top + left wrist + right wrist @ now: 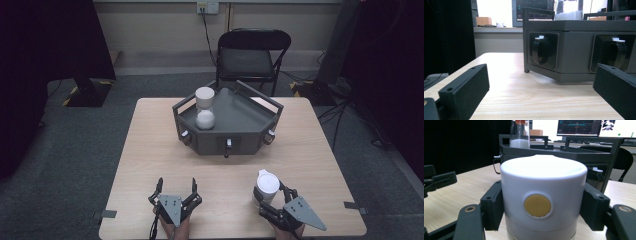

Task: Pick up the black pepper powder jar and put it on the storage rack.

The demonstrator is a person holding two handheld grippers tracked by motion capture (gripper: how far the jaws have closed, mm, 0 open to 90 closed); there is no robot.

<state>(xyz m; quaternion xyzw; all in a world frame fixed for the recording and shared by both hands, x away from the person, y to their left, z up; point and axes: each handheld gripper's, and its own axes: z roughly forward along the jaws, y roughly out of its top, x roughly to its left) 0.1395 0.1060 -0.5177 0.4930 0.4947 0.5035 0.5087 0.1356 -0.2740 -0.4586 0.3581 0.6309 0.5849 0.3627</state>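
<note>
The right tool [274, 196] clamps a white-lidded jar [267, 186] upright at the near right of the table [150, 150], seemingly so nothing spills on its way to the grey tray [240, 112], where a matching jar [205, 108] stands. The left tool [176, 188] rests nearby, jaws wide, holding nothing

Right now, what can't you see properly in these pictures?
- White container in the right claw: its bottom is cut off by the right gripper view's lower edge.
- Jar on the grey tray: its top is cropped in the left gripper view.
- Tray knobs: too small in the high view.
</note>
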